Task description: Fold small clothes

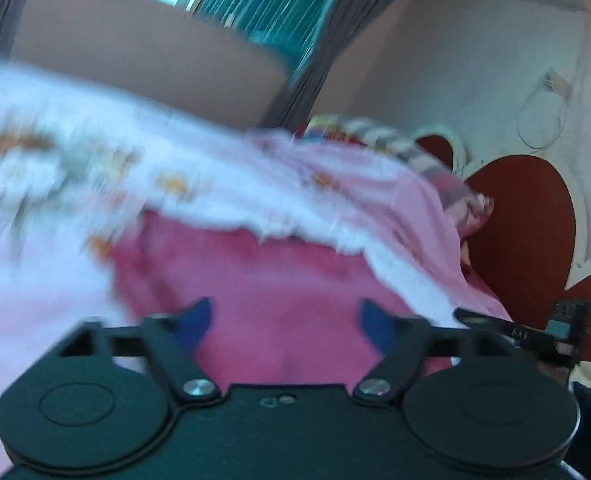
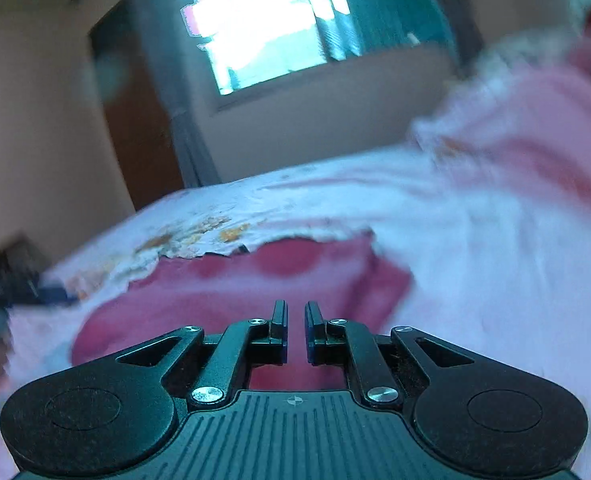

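Ahead, blurred pink garment (image 1: pixel 279 276); left gripper (image 1: pixel 283 320) jaws released, right gripper (image 2: pixel 295 330) clenched, seemingly empty.

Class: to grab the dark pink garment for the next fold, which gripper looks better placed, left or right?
Probably left: the left gripper is open astride the dark pink garment; the right gripper is nearly shut, apparently empty.

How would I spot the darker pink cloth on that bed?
Start at the pale pink floral bedsheet. On it, just beyond the gripper tips, lies the darker pink cloth. It is plain deep rose, bordered by a frilly white edge, unlike the pale printed fabric around it.
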A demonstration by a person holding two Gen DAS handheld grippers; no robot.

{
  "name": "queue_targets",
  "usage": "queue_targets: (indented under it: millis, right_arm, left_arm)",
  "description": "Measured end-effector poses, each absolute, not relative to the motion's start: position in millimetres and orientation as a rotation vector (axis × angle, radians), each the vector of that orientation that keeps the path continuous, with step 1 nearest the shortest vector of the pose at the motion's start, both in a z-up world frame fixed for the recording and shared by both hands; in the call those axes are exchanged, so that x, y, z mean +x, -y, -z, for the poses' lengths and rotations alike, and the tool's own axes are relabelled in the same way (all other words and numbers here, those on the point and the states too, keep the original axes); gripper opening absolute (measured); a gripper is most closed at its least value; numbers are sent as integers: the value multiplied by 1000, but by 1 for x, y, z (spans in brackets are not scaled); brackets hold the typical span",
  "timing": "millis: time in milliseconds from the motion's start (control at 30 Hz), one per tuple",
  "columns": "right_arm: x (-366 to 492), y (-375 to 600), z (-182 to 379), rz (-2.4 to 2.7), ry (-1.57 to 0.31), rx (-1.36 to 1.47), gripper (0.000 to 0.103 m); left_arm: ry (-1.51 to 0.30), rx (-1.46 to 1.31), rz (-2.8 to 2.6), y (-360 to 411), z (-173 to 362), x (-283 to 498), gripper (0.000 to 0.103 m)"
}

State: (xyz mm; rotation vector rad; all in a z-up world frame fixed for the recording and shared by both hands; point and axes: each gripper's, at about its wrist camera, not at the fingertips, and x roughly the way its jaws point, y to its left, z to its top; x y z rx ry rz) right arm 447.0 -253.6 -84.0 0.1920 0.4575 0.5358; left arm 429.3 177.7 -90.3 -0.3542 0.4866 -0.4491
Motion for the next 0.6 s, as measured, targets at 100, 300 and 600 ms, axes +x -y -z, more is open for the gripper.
queue_targets:
  millis: [100, 300, 600]
  right_arm:
    - [469, 226, 108, -512, -524, 91, 9]
    - [477, 255, 135, -441, -646, 230, 0]
    - [572, 233, 102, -372, -582, 146, 18]
  left_arm:
    - [-558, -235, 402, -141, 104, 456, 84]
    - [-612, -105, 369, -130, 131, 459, 80]
    - [-537, -57, 287, -136, 96, 538, 81]
